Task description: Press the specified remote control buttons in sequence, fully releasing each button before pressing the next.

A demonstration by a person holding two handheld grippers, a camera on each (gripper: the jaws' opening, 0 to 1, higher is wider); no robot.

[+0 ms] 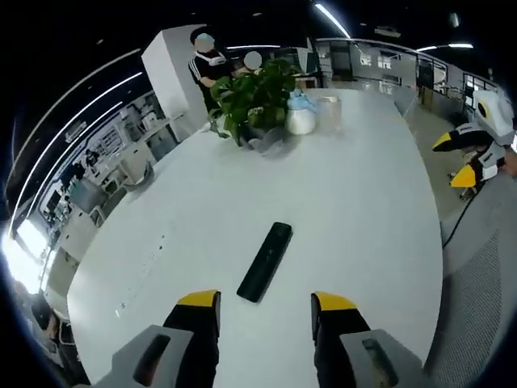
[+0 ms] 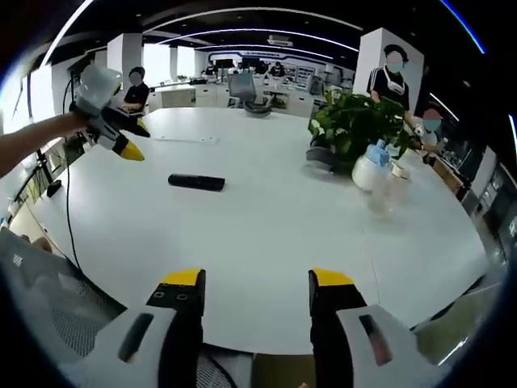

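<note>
White table [image 1: 347, 202] holds the untouched remote [image 1: 265, 261]; left gripper [image 1: 266, 311] and right gripper [image 2: 255, 291] gape empty, so approach comes next.

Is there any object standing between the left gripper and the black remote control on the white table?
Nothing visible does. The remote control lies just ahead of the open left gripper, with bare table between; the plant stands far beyond.
</note>
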